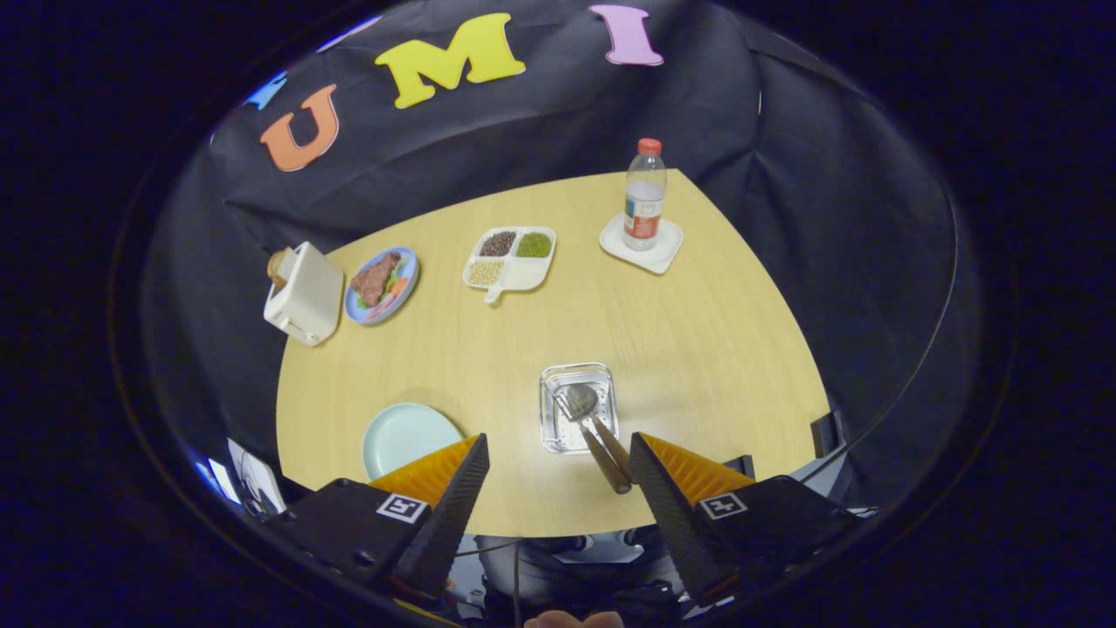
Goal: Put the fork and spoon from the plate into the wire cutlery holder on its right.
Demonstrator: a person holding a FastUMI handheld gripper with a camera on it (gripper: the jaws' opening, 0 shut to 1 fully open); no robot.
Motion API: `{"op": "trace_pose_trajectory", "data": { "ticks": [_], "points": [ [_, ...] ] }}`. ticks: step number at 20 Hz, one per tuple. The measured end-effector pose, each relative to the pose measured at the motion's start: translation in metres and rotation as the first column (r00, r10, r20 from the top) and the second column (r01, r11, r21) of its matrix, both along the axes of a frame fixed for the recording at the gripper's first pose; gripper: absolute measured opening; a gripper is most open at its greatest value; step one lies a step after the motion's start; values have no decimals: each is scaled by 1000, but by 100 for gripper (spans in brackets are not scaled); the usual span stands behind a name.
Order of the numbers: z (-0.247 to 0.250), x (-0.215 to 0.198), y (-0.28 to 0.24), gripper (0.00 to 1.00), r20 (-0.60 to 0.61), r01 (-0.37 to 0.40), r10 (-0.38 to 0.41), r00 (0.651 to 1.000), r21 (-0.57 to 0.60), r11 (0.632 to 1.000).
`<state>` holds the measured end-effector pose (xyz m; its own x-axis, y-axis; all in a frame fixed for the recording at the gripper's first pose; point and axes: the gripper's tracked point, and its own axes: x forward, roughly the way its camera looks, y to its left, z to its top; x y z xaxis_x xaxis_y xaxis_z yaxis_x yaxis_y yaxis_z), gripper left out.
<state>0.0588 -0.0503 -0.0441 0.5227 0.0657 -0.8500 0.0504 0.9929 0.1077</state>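
- Your gripper [558,453] is held high above the near edge of the table, its 2 wedge-shaped fingers spread wide with nothing between them; each finger has a ribbed face and a square marker tag on its base.
- The wire cutlery holder [578,407] sits just ahead of the fingers, nearer the right one: a small rectangular metal basket with rounded corners and a perforated floor.
- The spoon [580,402] lies in that holder with its shiny bowl inside, and its brown, wood-look handle sticks out over the near rim toward your right finger.
- A 2nd brown handle lies beside it in the holder; this looks like the fork [610,447], though its tines are too small to make out.
- The pale mint plate [410,436], round and smooth, lies bare to the left of the holder, partly behind your left finger.
- The table [697,331] has a light wood-grain top with a curved edge.
- Well beyond the fingers you can see a white toaster [305,293] holding bread, a blue plate [382,284] of meat and vegetables, a white divided tray [510,258] with 3 kinds of beans or grains, and a clear plastic bottle [645,197] with a red cap standing on a white square coaster [643,243].
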Motion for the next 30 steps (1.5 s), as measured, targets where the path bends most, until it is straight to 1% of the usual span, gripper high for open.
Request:
{"op": "trace_pose_trajectory", "data": {
  "ticks": [2, 4, 6, 8, 10, 13, 14, 15, 17, 20, 21, 23, 27, 30],
  "points": [
    [16, -6, 0, 97, 87, 3, -5, 996, 21, 1000],
    [30, -12, -4, 97, 173, 5, -9, 985, 24, 1000],
    [44, -16, -3, 97, 264, 13, -22, 964, 34, 999],
    [57, -22, -1, 97, 357, 11, -21, 934, 32, 999],
    [70, -26, -2, 97, 460, 13, -7, 888, -11, 1000],
    [98, -39, 0, 96, 620, 42, 29, 784, -100, 994],
    [106, -45, 5, 97, 662, 48, 39, 749, -113, 992],
    [110, -49, 11, 96, 692, 45, 49, 721, -117, 992],
    [114, -58, 17, 96, 736, 44, 61, 674, -122, 992],
    [116, -67, 19, 96, 796, 69, 54, 603, -119, 990],
    [114, -69, 22, 96, 807, 71, 53, 588, -117, 991],
    [107, -74, 26, 96, 817, 70, 56, 574, -118, 991],
    [102, -80, 29, 96, 852, 89, 50, 520, -113, 990],
    [93, -80, 34, 96, 858, 92, 51, 512, -114, 989]
  ]
}}
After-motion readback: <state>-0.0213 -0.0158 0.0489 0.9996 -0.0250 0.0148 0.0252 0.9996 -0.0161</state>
